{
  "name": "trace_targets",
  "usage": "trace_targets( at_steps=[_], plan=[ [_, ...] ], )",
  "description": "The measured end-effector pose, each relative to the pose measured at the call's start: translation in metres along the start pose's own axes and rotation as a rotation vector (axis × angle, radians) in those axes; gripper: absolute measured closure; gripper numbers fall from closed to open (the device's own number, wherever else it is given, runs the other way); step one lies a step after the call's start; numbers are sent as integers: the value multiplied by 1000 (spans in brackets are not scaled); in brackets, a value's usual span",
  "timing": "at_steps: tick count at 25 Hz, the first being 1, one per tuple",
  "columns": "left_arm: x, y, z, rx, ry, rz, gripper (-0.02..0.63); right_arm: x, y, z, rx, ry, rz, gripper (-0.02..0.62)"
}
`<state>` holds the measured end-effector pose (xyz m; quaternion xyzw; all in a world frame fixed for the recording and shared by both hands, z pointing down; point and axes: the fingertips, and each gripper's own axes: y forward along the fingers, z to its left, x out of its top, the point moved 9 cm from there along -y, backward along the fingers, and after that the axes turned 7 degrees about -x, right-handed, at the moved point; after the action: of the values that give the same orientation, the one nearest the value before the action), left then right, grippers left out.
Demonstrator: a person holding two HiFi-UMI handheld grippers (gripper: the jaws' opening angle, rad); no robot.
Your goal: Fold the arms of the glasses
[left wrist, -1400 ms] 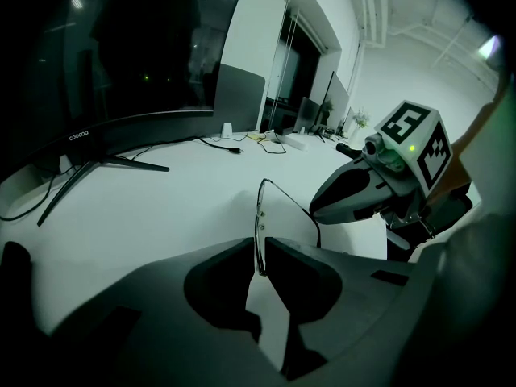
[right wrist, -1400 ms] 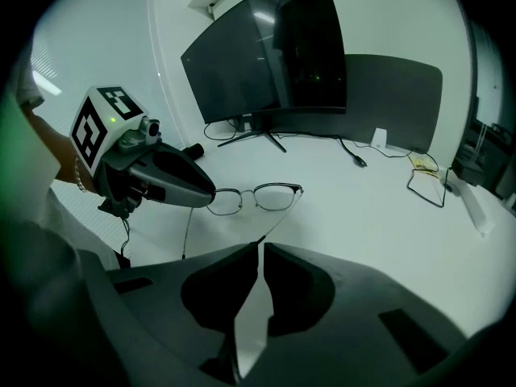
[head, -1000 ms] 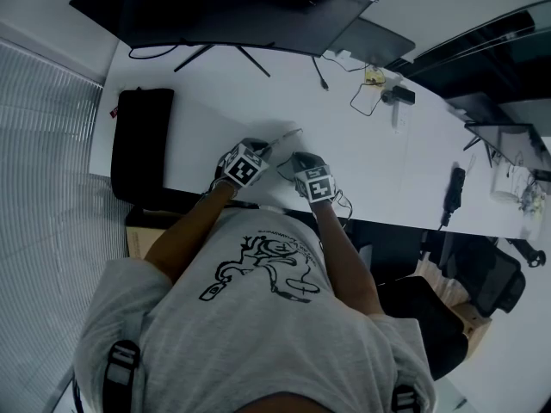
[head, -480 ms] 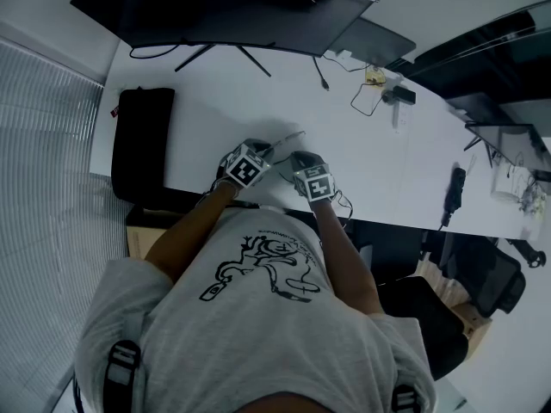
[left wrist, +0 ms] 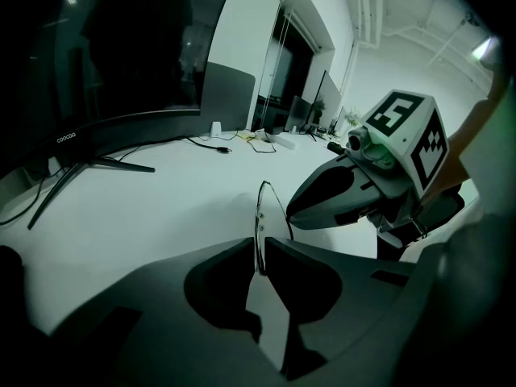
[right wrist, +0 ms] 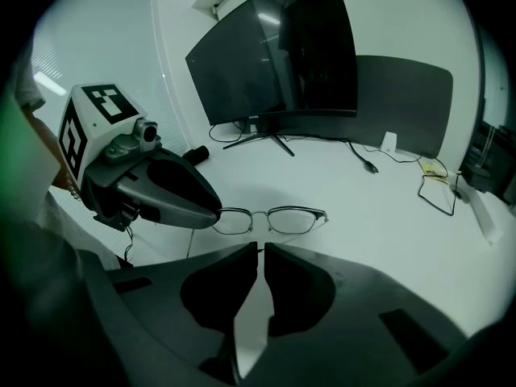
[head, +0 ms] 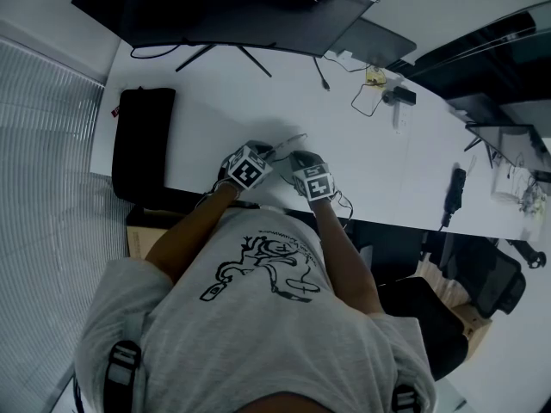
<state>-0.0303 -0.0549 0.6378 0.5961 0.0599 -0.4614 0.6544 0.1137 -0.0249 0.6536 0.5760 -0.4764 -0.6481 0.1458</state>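
Above the front edge of the white desk (head: 379, 157), seen from the head: left gripper (head: 268, 151) and right gripper (head: 294, 156) tip to tip, held up off the top. Between and just past them, only a thin pale line of the glasses (head: 291, 136). Too small there to tell lenses from arms.

Much more from the right gripper view: two clear lenses side by side in a thin dark rim, with a small bridge in the middle, facing the camera. One end tucked behind the tip of the left gripper. Sitting just past the right jaws and a little above them. Right jaws nearly closed, nipping what looks like one thin arm coming back from the far lens corner. Another thin line hanging down by the left gripper, maybe the other arm.

From the left gripper view, seen edge on: just a thin upright line. Pinched tight between the left jaws and sticking up out of them. One arm curving off toward the right gripper's tip, close by. Big dark monitor (left wrist: 121, 55) standing behind on the desk.
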Motion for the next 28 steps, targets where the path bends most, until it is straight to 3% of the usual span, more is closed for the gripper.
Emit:
trace_targets(
  at_steps=[21,28],
  plan=[
    [-1,3,-10,-25,18,10,548,3,1,2,1,-11,-1,555],
    [-4,3,-2,31,7,25,569,3,-7,5,9,-14,-15,555]
  ],
)
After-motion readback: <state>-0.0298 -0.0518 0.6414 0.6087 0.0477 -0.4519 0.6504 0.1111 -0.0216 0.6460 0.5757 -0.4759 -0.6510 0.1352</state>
